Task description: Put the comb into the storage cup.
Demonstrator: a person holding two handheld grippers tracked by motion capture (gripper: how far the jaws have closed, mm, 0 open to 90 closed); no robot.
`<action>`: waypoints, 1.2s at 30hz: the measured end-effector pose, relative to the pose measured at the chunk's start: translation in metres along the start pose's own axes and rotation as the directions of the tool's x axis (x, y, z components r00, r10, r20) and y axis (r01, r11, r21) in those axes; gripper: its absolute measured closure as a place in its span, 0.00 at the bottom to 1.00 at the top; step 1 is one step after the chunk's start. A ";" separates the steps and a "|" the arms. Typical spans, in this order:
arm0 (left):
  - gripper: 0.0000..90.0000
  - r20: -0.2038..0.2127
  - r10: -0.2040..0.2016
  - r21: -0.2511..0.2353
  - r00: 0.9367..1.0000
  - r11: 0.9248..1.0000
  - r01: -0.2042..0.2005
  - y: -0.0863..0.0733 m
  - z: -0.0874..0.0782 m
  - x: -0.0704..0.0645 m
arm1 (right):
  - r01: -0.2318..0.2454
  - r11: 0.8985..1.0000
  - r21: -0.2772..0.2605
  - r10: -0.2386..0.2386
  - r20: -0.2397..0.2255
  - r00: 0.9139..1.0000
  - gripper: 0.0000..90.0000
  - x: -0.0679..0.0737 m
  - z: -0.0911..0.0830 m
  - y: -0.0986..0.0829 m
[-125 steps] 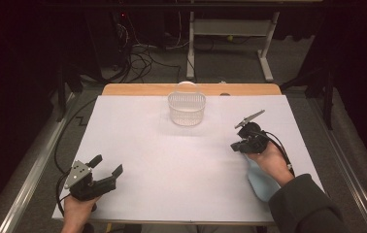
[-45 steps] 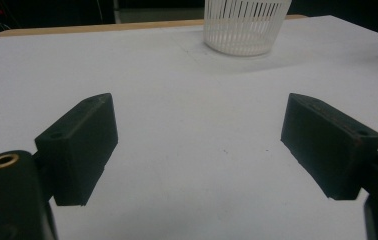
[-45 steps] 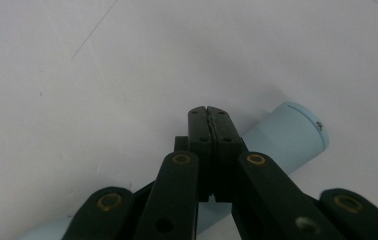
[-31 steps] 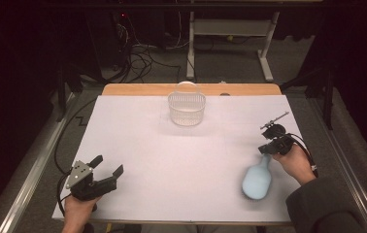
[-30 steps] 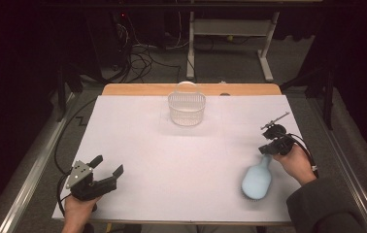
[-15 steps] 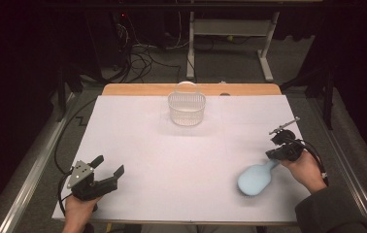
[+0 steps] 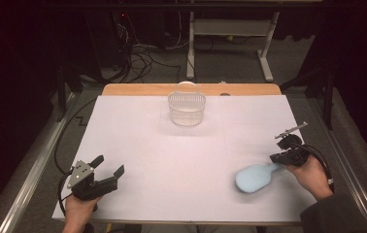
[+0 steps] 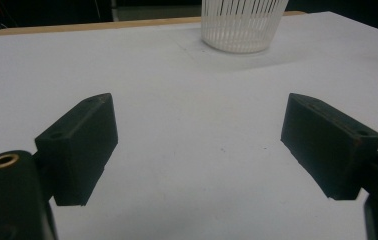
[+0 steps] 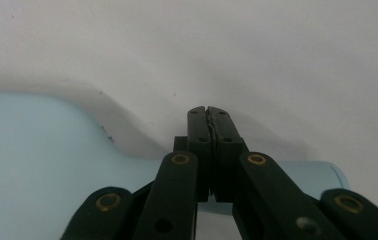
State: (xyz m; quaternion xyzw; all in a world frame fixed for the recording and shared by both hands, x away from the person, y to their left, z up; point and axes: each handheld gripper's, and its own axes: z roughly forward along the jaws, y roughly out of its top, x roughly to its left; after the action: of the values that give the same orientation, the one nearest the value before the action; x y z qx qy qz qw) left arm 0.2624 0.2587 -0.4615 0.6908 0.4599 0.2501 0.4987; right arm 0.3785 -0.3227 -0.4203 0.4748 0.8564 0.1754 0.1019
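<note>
The light-blue hairbrush point(image 7: 254, 177) lies flat near the front right of the white counter point(image 7: 172, 155), handle toward the right gripper point(image 7: 279, 158). In the right gripper view that gripper's fingers point(image 9: 209, 130) are pressed together above the handle, holding nothing that I can make out. Closed like that, they may just shove or spin the brush. The left gripper point(image 7: 108, 171) rests front-left, fingers point(image 8: 79, 145) wide apart and empty. The white slatted basket point(image 7: 187, 108) stands well apart at the back.
</note>
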 end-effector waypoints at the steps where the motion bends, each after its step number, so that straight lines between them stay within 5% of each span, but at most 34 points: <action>1: 0.16 0.000 0.000 -0.001 1.000 1.000 0.000 0.000 0.000 0.000 | -0.004 1.000 -0.003 0.004 -0.004 1.000 1.00 0.000 0.000 -0.001; 36: 0.16 0.001 -0.008 0.000 1.000 1.000 0.008 -0.001 0.000 0.000 | -0.034 0.999 -0.026 0.033 -0.042 0.999 1.00 0.004 -0.013 -0.030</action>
State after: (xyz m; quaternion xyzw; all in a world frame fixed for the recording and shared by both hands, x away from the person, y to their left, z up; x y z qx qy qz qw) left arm 0.2622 0.2583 -0.4624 0.6890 0.4627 0.2477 0.4998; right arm 0.3492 -0.3366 -0.4204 0.4841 0.8477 0.1984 0.0875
